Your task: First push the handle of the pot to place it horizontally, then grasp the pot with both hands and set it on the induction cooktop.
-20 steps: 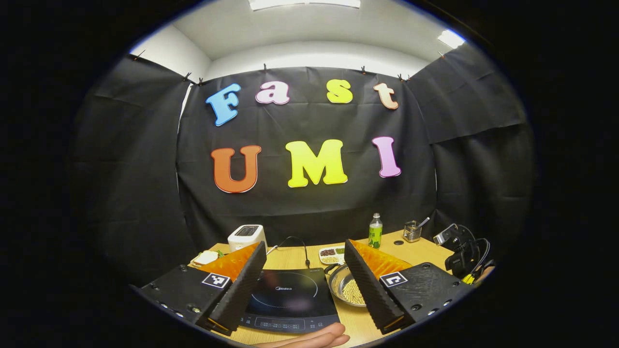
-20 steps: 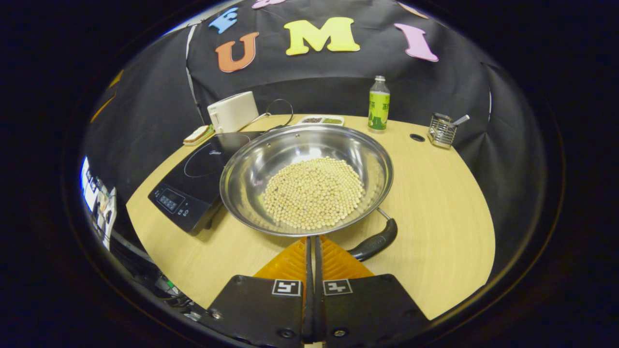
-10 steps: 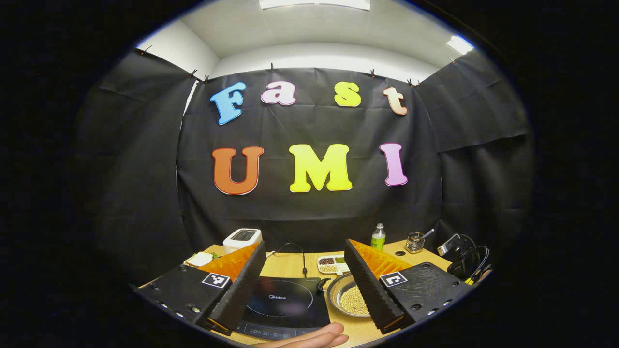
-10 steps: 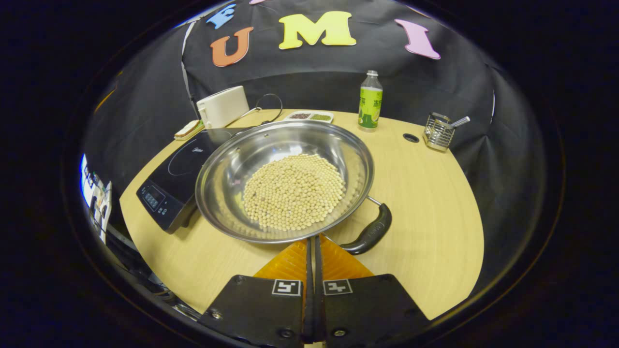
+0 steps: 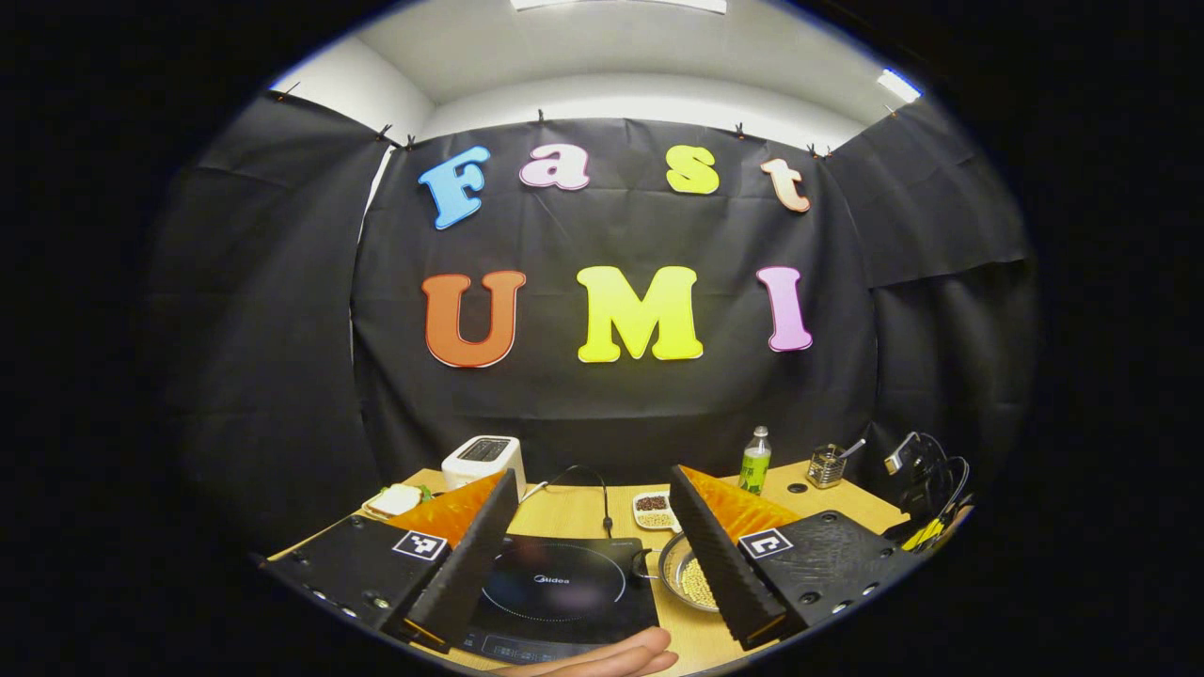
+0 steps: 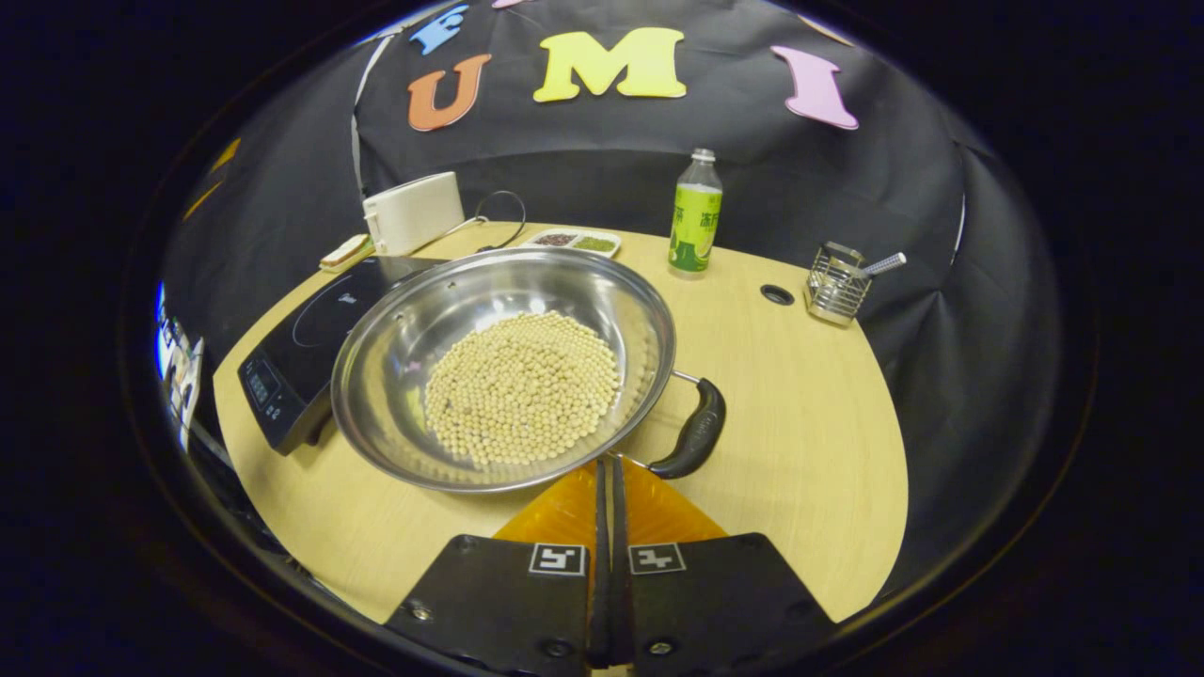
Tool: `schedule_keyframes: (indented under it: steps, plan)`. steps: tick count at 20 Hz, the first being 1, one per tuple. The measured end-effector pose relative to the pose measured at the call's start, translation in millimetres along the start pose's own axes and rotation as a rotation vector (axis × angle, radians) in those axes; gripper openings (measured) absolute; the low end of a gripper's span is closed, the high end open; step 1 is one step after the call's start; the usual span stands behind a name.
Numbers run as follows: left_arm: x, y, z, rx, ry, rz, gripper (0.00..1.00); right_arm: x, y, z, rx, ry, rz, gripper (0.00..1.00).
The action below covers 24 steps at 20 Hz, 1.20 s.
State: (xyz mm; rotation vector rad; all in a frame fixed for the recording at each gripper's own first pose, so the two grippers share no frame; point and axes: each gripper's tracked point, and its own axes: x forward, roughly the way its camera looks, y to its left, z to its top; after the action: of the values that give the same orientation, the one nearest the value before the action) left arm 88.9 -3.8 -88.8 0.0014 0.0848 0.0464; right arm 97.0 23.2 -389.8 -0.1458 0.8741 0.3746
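Two views, listed in turn.
Left gripper view, left gripper [image 5: 593,555]: fingers spread wide apart, holding nothing, raised above the counter [image 5: 574,512].
Cooktop [image 5: 555,597]: black, seen between the fingers.
Pot [image 5: 687,578]: just right of the cooktop, partly hidden by the right finger.
Hand [image 5: 602,658]: at the bottom edge.
Right gripper view, right gripper [image 6: 608,470]: fingers closed together, tips at the pot's [image 6: 503,367] near rim; whether they pinch it I cannot tell.
Pot contents: pale beans [image 6: 522,387].
Pot handle [image 6: 691,439]: black, at the right, pointing toward the camera.
Cooktop [image 6: 301,353]: left of the pot, rim overlapping it.
Bottle [image 6: 694,216]: upright, behind.
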Motion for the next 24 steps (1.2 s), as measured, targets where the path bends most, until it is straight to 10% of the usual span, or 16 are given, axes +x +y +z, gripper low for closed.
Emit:
schedule_keyframes:
  steps: [17,20,24]
  plan:
    - [82,-29,-119,-0.066,0.312,-0.069,0.96,2,-40,32,0.065,-0.11,-0.071,0.04]
    - [90,-34,-139,-0.057,0.367,-0.083,0.96,0,-44,41,0.044,-0.139,-0.094,0.14]
    - [97,-47,-164,-0.07,0.442,-0.121,0.96,2,-52,52,0.053,-0.189,-0.149,0.54]
